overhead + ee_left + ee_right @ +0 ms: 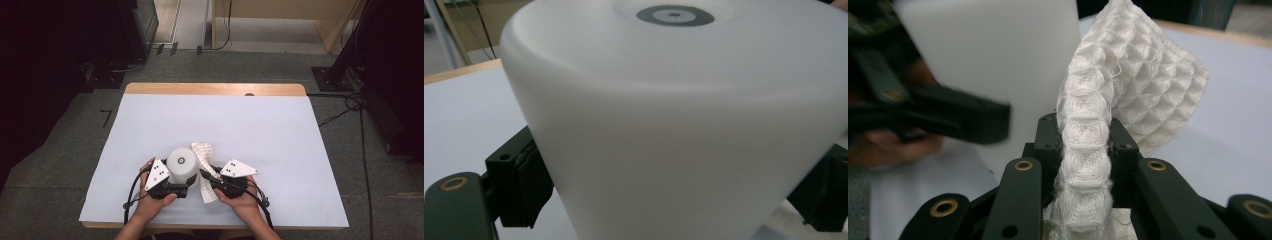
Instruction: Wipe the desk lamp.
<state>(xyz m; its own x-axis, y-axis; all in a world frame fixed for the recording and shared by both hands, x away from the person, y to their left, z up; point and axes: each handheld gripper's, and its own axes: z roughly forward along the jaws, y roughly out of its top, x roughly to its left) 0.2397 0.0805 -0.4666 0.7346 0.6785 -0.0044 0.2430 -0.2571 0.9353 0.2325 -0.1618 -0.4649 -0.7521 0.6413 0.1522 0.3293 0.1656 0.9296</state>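
My right gripper [1083, 165] pinches the waffle cloth [1128, 85]; my left gripper [172, 186] clamps the white cup [181, 165]. Just beside the cup, I should press the cloth flat against its wall.

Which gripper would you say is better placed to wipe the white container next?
Probably the right gripper: its jaws pinch the white cloth, beside the container, which the left gripper steadies.

One white cup [181, 165] stands near the table's [280, 140] near edge, one waffle cloth [204, 152] just right of it, and two grippers, left [172, 189] and right [212, 177].
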